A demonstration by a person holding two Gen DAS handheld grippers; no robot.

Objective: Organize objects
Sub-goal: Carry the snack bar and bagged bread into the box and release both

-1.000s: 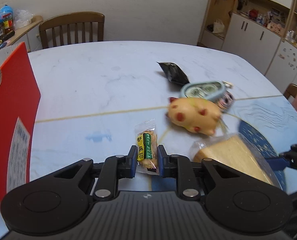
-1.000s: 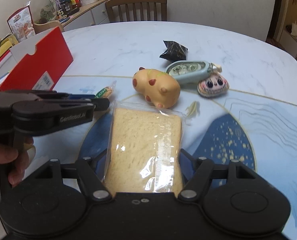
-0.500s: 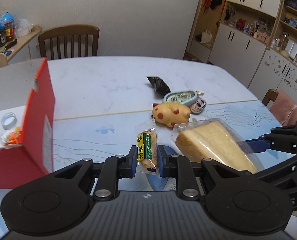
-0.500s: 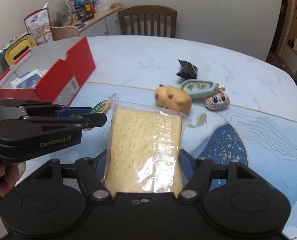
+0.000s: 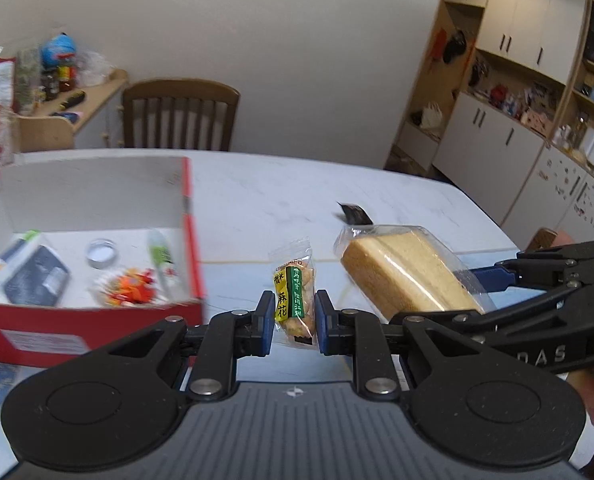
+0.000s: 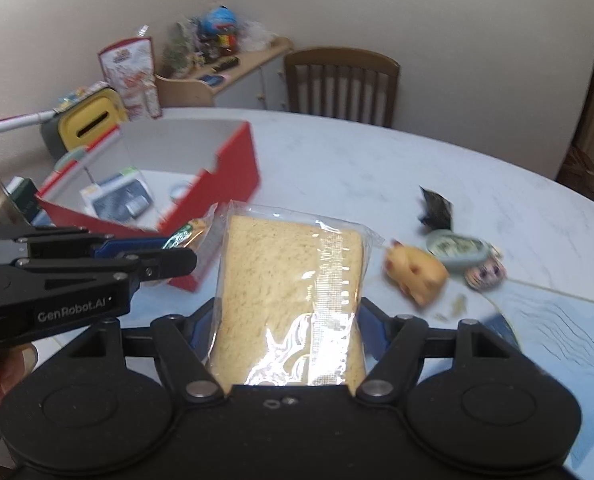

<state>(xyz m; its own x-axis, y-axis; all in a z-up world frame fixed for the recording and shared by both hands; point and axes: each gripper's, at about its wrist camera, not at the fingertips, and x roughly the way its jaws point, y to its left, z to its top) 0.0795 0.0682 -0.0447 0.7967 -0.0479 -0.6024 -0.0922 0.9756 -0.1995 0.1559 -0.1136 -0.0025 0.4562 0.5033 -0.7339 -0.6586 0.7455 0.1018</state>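
My left gripper (image 5: 295, 320) is shut on a small clear snack packet (image 5: 293, 292) with a yellow and green label, held in the air above the table. My right gripper (image 6: 285, 332) is shut on a bagged slice of bread (image 6: 293, 288), which also shows in the left wrist view as the bread (image 5: 405, 276) to the right of the snack. An open red box (image 5: 97, 312) with several small items inside stands on the table to the left, its near right corner just left of the left gripper. In the right wrist view the left gripper (image 6: 181, 252) hangs in front of the red box (image 6: 233, 172).
On the white table (image 6: 337, 168) lie a black packet (image 6: 437, 208), a spotted yellow toy pig (image 6: 415, 274), a pale green case (image 6: 457, 250) and a small face charm (image 6: 487, 274). A wooden chair (image 5: 179, 116) stands behind the table. Cabinets (image 5: 517, 120) fill the right wall.
Both grippers rose with their loads and swung toward the red box. The box's open inside now shows in both views, and the toys on the table look farther away.
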